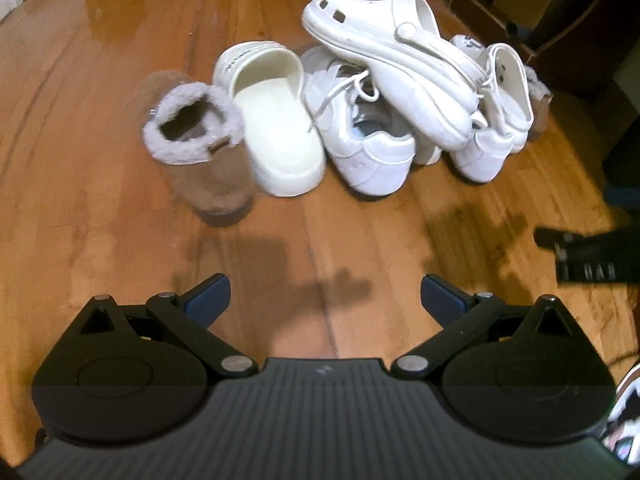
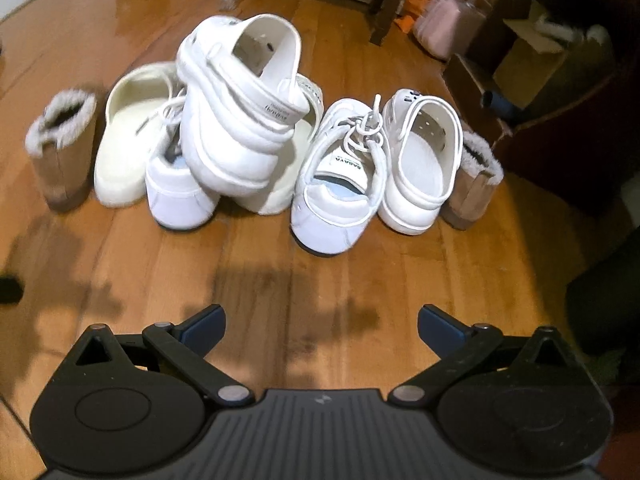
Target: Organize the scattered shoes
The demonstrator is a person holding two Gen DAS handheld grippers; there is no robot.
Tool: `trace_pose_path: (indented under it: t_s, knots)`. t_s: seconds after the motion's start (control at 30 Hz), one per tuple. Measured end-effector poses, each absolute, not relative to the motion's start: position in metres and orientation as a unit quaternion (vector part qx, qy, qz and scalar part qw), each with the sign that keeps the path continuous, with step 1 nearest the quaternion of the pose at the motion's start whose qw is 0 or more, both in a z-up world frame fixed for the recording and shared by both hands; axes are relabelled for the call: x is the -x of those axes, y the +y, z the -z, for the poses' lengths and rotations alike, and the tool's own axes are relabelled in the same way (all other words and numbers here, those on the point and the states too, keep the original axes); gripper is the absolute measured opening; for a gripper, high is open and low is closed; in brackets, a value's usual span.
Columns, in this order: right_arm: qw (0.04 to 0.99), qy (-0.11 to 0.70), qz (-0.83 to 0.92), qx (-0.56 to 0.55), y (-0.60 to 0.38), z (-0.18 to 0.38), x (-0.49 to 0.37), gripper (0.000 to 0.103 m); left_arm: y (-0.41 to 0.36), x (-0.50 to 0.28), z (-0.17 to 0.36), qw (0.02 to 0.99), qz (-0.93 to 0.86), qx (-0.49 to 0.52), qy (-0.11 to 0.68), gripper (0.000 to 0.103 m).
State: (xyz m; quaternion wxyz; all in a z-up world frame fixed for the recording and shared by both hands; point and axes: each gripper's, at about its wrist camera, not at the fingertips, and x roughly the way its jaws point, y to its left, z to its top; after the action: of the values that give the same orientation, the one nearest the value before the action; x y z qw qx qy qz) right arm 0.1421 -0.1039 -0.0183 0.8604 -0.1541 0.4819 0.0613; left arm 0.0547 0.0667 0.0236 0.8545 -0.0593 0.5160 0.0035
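A heap of shoes lies on the wooden floor. In the left wrist view a tan fur-lined boot (image 1: pixel 200 148) stands at the left, beside a cream slide (image 1: pixel 272 120), a white sneaker (image 1: pixel 360 136), and a white clog (image 1: pixel 396 68) tipped on top of the pile. In the right wrist view the tipped clog (image 2: pixel 240 120) leans on a sneaker (image 2: pixel 176 188); a second sneaker (image 2: pixel 340 184), a second clog (image 2: pixel 416 168) and a second tan boot (image 2: pixel 472 184) sit to the right. My left gripper (image 1: pixel 325 300) and right gripper (image 2: pixel 320 328) are both open, empty, short of the shoes.
The right gripper's black body (image 1: pixel 588 256) shows at the right edge of the left wrist view. Cardboard boxes (image 2: pixel 532 60) and dark furniture stand at the back right. Chair legs (image 2: pixel 380 4) and a pink bag (image 2: pixel 440 24) are behind the pile.
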Motion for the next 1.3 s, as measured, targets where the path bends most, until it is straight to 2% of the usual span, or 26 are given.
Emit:
trace_pose_path:
  t_s: [0.13,0.37,0.67,0.87,1.03,1.2,1.3]
  knots:
    - [0.867,0.484,-0.083,0.084,-0.100,0.017,-0.150,0.102,0.082,-0.053,-0.042,0.855,-0.010,0.032,0.517,0.103]
    - [0.872,0.475,-0.122,0.021,-0.074,0.018,-0.151,0.102,0.138,-0.040,-0.053,0.859,-0.027,0.077,0.506,0.103]
    - [0.824,0.529,-0.197,0.044,-0.027,-0.006,-0.138,0.100,0.188,-0.045,-0.018,0.860,-0.091,0.164,0.474,0.103]
    - [0.777,0.584,-0.206,0.113,0.008,-0.013,-0.135,0.100,0.203,-0.053,-0.010,0.868,-0.097,0.168,0.456,0.101]
    - [0.751,0.614,-0.206,0.128,0.031,-0.013,-0.156,0.100,0.213,-0.052,-0.002,0.874,-0.092,0.182,0.442,0.101]
    - [0.751,0.598,-0.263,0.102,0.059,-0.009,-0.186,0.100,0.211,-0.057,0.003,0.874,-0.099,0.169,0.444,0.101]
    - [0.757,0.588,-0.276,0.076,0.064,-0.007,-0.202,0.100,0.216,-0.058,0.003,0.875,-0.095,0.194,0.434,0.103]
